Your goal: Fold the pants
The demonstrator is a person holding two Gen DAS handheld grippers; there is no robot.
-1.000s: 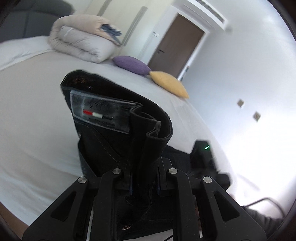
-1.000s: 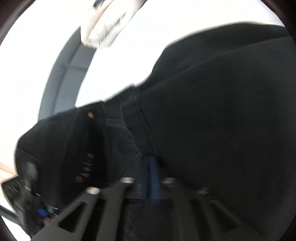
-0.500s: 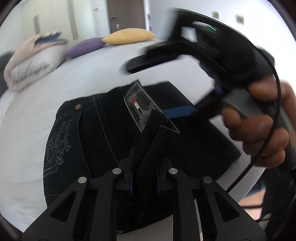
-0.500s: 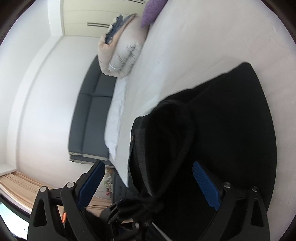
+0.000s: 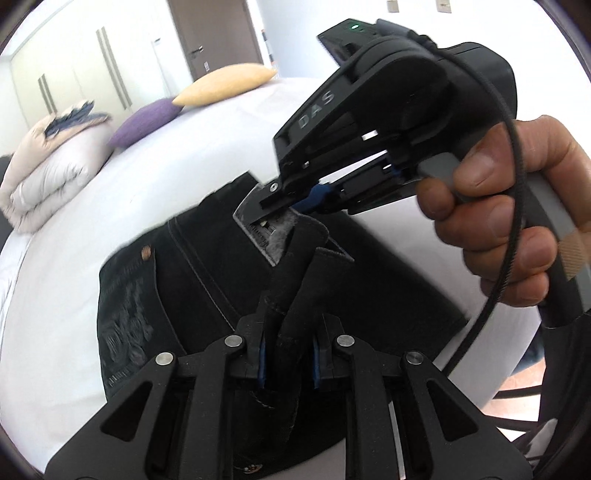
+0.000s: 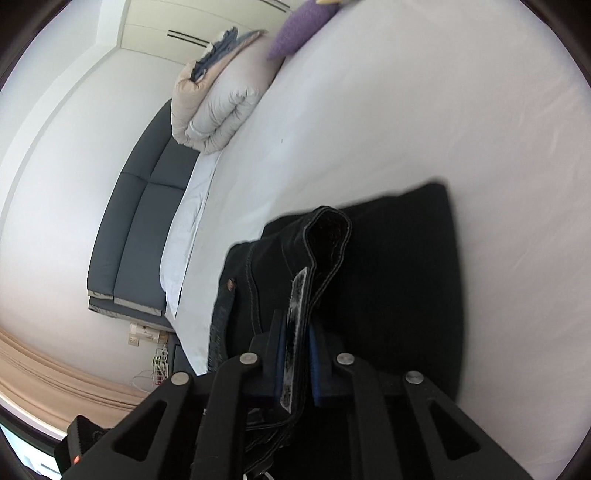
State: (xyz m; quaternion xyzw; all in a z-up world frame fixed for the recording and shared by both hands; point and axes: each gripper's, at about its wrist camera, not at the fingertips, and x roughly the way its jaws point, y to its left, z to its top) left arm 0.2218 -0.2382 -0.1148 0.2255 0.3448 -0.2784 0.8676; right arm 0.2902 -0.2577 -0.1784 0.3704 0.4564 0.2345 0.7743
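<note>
One pair of black jeans point(image 5: 207, 280), two grippers, one purple cushion point(image 5: 146, 122), one yellow cushion point(image 5: 225, 83), one folded duvet point(image 5: 48, 162)

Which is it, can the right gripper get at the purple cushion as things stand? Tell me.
Probably not. The right gripper is shut on the waistband of the black denim pants, and the purple cushion lies far up the white bed, across open sheet. Nothing blocks the path, but its grip is taken.
</note>
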